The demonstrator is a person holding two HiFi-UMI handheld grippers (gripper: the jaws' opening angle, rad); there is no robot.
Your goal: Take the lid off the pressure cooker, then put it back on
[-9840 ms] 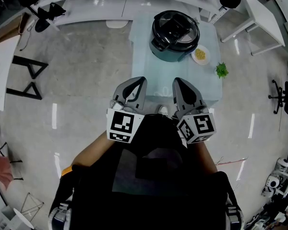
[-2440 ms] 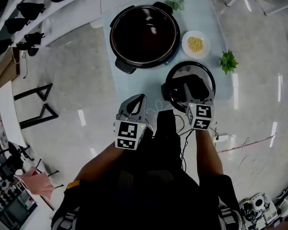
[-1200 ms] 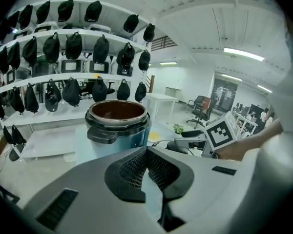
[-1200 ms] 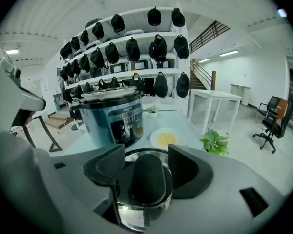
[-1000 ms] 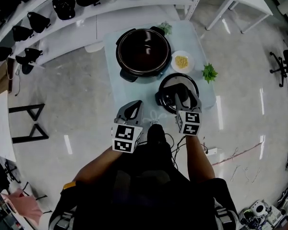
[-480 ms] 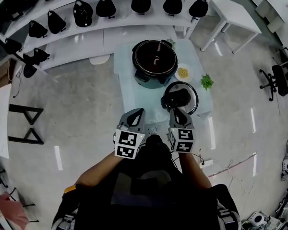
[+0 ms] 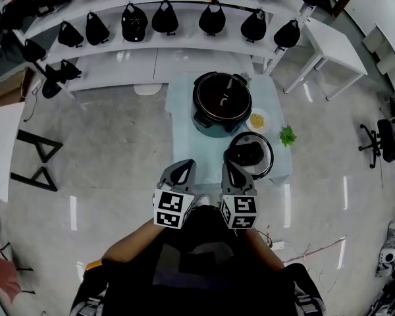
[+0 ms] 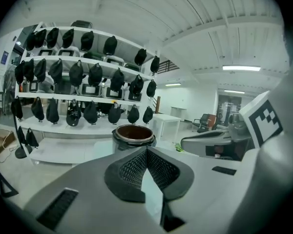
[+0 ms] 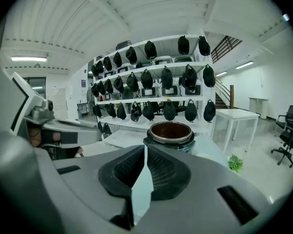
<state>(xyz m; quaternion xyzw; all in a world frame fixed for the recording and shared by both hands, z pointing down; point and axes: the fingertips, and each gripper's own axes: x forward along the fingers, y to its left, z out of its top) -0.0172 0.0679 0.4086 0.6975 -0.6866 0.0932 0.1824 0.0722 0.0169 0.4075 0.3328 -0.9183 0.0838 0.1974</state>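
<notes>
A pale table (image 7: pixel 186 133) carries the pressure cooker (image 7: pixel 222 101) at its far end, its dark pot open to view. The lid (image 7: pixel 249 154) lies flat at the near right corner, just beside the cooker, dark middle up; which way its handle runs is too small to tell. A small plate (image 7: pixel 257 120) between them holds yellow bits. The left gripper (image 7: pixel 184 166) hovers by the near edge, pinched together on nothing. The right gripper (image 7: pixel 229 166) beside it has just been closing — tips met, nothing between.
</notes>
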